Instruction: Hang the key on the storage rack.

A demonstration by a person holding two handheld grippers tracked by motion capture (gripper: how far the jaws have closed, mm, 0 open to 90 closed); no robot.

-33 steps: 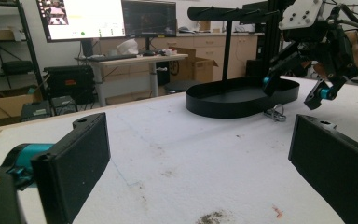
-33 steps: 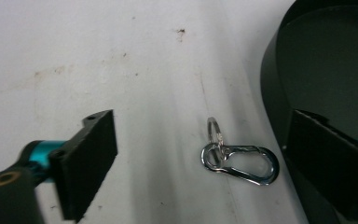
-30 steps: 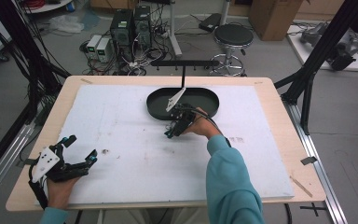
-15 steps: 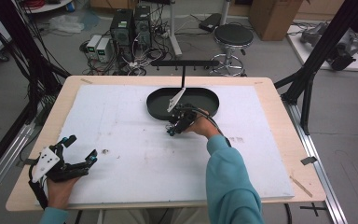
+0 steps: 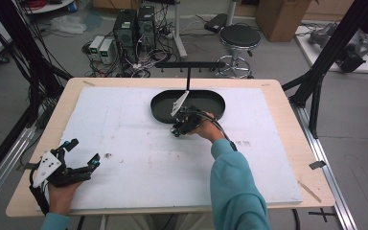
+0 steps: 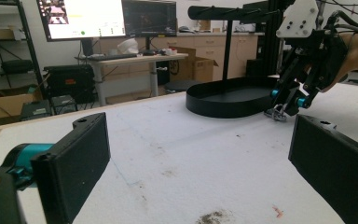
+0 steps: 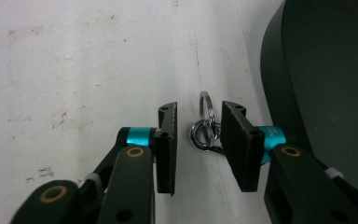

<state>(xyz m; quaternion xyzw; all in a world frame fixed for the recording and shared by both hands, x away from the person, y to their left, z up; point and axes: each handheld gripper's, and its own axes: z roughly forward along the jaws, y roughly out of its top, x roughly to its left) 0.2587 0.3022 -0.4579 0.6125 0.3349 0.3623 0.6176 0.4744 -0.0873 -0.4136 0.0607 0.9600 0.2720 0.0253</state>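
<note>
— What do we see at the right tongs (image 7: 198, 133)?

— Our right tongs point down at the white mat (image 7: 74, 60), jaws parted a little. Between them lies a small cluster of metal rings (image 7: 205, 126), resting on the mat. We see a gap between the rings and the left jaw; on the right-hand jaw we cannot tell whether metal touches it. So the tongs bracket the rings without gripping them.

— And just beyond?

— The black oval tray (image 7: 326, 70) sits right beside the rings, its wall just past the right-hand jaw. From the high view, the right tongs (image 5: 181, 125) hover at the tray's (image 5: 160, 112) near left rim, toward the far middle of the counter (image 5: 282, 110). A black T-shaped stand (image 5: 188, 72) rises behind the tray at the counter's far edge.

— The left tongs?

— Our left tongs (image 5: 79, 155) rest near the counter's near left corner, jaws spread wide, holding nothing. Along them we see the stained mat (image 6: 177, 158), and farther off the right tongs (image 6: 286, 102) over the rings (image 6: 276, 113), next to the tray (image 6: 228, 100).

— Farther out?

— On the floor beyond the counter we see computer boxes (image 5: 134, 26) with tangled cables, and a round stool (image 5: 239, 36).
</note>
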